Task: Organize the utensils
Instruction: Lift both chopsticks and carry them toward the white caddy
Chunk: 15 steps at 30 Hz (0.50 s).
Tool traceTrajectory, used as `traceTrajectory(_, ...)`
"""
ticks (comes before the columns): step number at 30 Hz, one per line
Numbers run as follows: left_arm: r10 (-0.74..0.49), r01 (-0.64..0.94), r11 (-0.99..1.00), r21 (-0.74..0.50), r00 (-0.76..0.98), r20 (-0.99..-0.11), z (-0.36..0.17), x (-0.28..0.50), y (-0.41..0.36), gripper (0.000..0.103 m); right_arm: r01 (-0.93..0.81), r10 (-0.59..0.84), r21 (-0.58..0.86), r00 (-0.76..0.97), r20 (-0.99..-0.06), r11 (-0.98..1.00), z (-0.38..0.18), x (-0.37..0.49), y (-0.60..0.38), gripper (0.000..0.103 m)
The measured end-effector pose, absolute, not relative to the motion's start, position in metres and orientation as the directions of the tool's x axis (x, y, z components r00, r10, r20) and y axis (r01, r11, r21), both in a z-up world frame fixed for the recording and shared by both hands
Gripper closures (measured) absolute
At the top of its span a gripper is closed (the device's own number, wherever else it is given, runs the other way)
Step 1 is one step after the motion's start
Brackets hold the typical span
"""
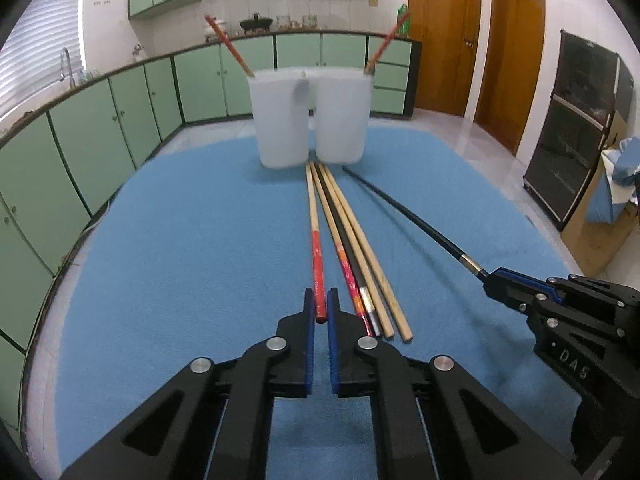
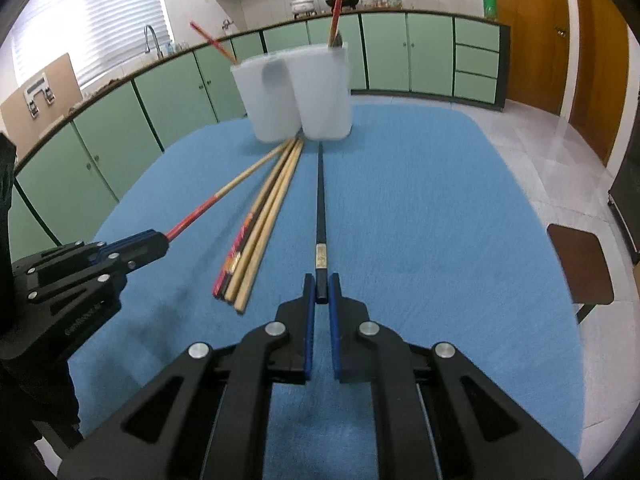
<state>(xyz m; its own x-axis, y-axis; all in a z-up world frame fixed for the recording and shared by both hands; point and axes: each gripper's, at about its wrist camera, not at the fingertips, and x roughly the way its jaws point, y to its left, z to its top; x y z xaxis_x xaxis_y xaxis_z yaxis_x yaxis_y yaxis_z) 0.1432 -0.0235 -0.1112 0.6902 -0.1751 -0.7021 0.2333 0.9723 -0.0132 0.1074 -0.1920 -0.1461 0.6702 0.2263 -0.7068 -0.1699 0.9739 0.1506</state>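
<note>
Two translucent white cups stand side by side at the far end of the blue mat, each with a red-topped chopstick leaning out. In front of them lies a bundle of several chopsticks. My left gripper is shut on the thick end of a red-handled chopstick, its tip pointing at the cups. My right gripper is shut on the end of a black chopstick with a gold band.
The blue mat covers a table. Green kitchen cabinets curve round the left and back. A brown stool stands off the table's right edge, and a dark cabinet stands farther right.
</note>
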Motion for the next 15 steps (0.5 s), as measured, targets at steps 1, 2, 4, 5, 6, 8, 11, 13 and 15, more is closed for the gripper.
traceTrajectory(1, -0.177, 0.232, 0.973, -0.015, 0.698, -0.693, -0.107, 0.142, -0.022, 0.097, -0.169, 0.227, 0.152, 0.676, -0.701, 0.974, -0.142, 0.107, -0.193, 0.097)
traceTrajectory(2, -0.180, 0.231, 0.973, -0.017, 0.706, -0.685, -0.102, 0.142, -0.021, 0.097, -0.170, 0.228, 0.152, 0.685, -0.693, 0.974, -0.136, 0.107, -0.194, 0.097)
traceTrajectory(4, -0.186, 0.228, 0.973, -0.022, 0.726, -0.662, -0.090, 0.141, -0.018, 0.097, -0.171, 0.229, 0.153, 0.702, -0.674, 0.973, -0.125, 0.106, -0.198, 0.097)
traceTrajectory(5, -0.188, 0.228, 0.973, -0.024, 0.736, -0.651, -0.084, 0.141, -0.017, 0.097, -0.173, 0.230, 0.152, 0.709, -0.666, 0.973, -0.120, 0.106, -0.199, 0.097)
traceTrajectory(6, -0.192, 0.228, 0.973, -0.025, 0.749, -0.635, -0.076, 0.140, -0.015, 0.097, -0.174, 0.230, 0.150, 0.716, -0.659, 0.973, -0.115, 0.106, -0.200, 0.097)
traceTrajectory(8, -0.198, 0.229, 0.973, -0.030, 0.765, -0.613, -0.065, 0.140, -0.013, 0.097, -0.178, 0.232, 0.150, 0.731, -0.641, 0.973, -0.103, 0.107, -0.202, 0.097)
traceTrajectory(11, -0.213, 0.233, 0.972, -0.040, 0.788, -0.577, -0.045, 0.143, -0.009, 0.097, -0.185, 0.236, 0.146, 0.749, -0.619, 0.972, -0.088, 0.109, -0.203, 0.097)
traceTrajectory(13, -0.214, 0.235, 0.971, -0.034, 0.806, -0.551, -0.033, 0.145, -0.008, 0.097, -0.194, 0.242, 0.145, 0.762, -0.601, 0.970, -0.075, 0.111, -0.205, 0.097)
traceTrajectory(15, -0.222, 0.242, 0.970, -0.031, 0.820, -0.528, -0.021, 0.150, -0.007, 0.097, -0.206, 0.252, 0.146, 0.771, -0.585, 0.968, -0.061, 0.115, -0.207, 0.097)
